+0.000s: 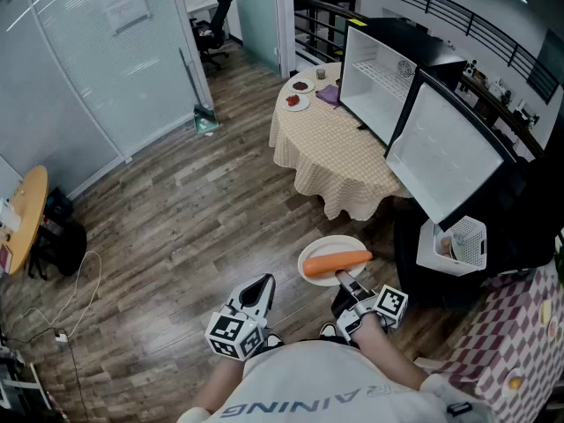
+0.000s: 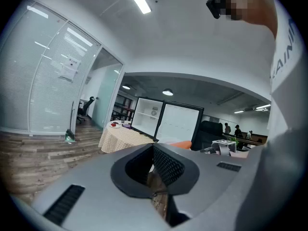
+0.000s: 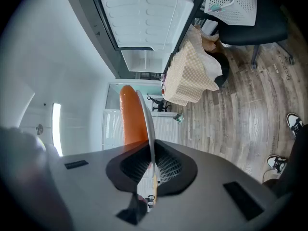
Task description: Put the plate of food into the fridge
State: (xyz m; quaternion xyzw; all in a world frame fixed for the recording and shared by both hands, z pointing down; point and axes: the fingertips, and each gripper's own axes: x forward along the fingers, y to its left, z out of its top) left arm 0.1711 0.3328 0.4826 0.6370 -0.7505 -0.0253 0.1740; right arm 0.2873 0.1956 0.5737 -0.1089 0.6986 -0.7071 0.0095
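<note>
Wood-plank flooring [image 1: 167, 218] covers most of the head view. An orange-brown round tabletop [image 1: 26, 214] sits at the left edge of the frame, and a glass partition [image 1: 88, 60] fills the upper left. A black office chair [image 1: 214, 25] stands at top centre-left.

At lower centre-left, the left tool [image 1: 262, 282] points up-frame over the floor. The left gripper view shows its tool [image 2: 154, 150] pressed together, with nothing between the pads.

At centre frame, a second round tabletop under a beige checked cloth [image 1: 330, 152] carries two small plates [image 1: 298, 95] and a purple cloth [image 1: 328, 93] near its far edge.

Just right of lower centre, the right tool [image 1: 342, 278] pinches the near rim of the white plate [image 1: 310, 256]. The plate is held level above the floor, near the cloth-covered tabletop and well apart from the fridge interior. One orange carrot [image 1: 337, 262] lies across it. In the right gripper view, the plate [image 3: 147, 119] runs edge-on between the pads of the tool [image 3: 151, 150], with the carrot [image 3: 132, 114] on its left face.

At upper right, the fridge [image 1: 374, 82] stands on the tabletop with its white interior exposed. Its door [image 1: 441, 157] is swung open toward the lower right. Below the door, a white basket [image 1: 460, 243] rests on a black chair [image 1: 414, 263]. A red checked cloth [image 1: 511, 342] occupies the lower right corner.
</note>
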